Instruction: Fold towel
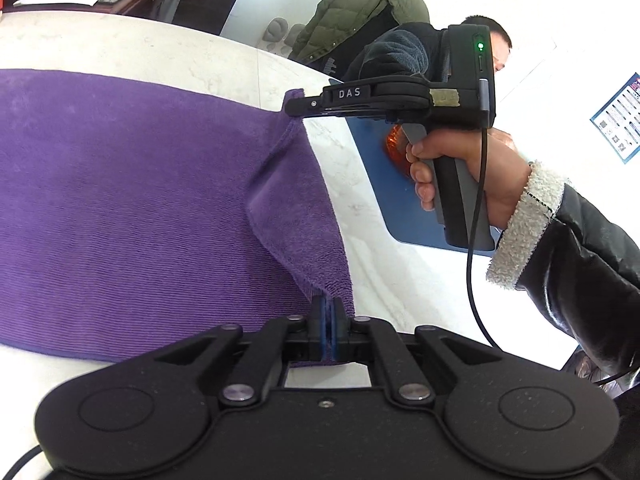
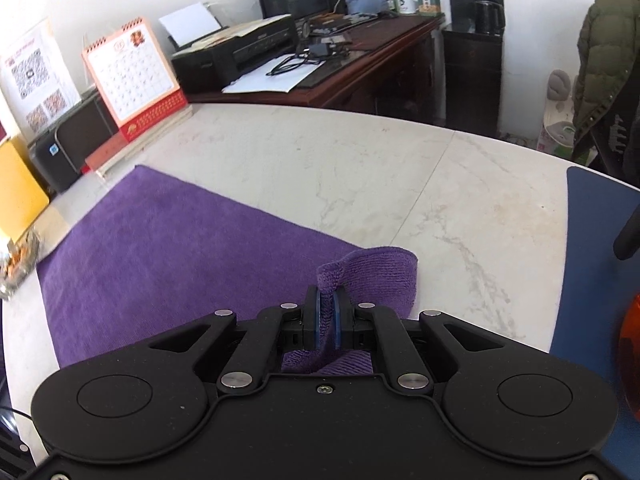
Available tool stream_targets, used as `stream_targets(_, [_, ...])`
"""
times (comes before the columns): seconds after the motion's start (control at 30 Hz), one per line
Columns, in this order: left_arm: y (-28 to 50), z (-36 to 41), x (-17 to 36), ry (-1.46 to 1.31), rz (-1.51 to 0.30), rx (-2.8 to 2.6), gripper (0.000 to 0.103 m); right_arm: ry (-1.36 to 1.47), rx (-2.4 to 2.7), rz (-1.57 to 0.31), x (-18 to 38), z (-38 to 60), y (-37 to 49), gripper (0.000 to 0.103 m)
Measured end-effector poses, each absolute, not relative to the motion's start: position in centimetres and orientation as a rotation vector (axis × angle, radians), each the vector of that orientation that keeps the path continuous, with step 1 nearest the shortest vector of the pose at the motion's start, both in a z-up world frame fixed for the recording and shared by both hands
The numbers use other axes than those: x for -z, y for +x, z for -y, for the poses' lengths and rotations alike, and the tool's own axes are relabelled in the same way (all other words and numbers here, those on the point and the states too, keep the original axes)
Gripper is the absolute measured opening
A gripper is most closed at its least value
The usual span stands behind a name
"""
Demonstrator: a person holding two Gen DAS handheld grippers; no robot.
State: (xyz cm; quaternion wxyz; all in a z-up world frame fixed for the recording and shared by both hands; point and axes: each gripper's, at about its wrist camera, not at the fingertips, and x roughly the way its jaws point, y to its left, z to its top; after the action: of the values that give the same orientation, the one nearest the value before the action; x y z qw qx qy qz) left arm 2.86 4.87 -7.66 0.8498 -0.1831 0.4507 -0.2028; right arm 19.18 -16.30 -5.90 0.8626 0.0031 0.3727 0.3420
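Marble table (image 2: pixel 360 168) bears purple towel (image 2: pixel 160 248); cluttered desk (image 2: pixel 360 48) behind.

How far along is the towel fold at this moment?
Early. Done: both grasps are made. The left gripper is shut on one corner of the purple towel, and the right gripper is shut on the other corner of the same edge. In hand: that edge is lifted off the marble table. Left: carrying it across, since the rest lies flat in a single layer.

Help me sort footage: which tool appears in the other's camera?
The right tool, seen side-on in the left wrist view, pinching the towel corner; the left tool never appears in the right view.
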Motion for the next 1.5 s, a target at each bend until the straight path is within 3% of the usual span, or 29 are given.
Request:
stream_targets(0.63, [0.4, -11.0, 6.3, -0.441, -0.893, 0.356, 0.002, 0.072, -0.731, -0.757, 2.9, 11.4, 19.7, 0.006])
stream_targets(1.5, [-2.8, -20.3, 4.7, -0.504, -0.865, 0.259, 0.002, 0.042, -0.779, -0.760, 2.9, 1.6, 20.8, 0.006])
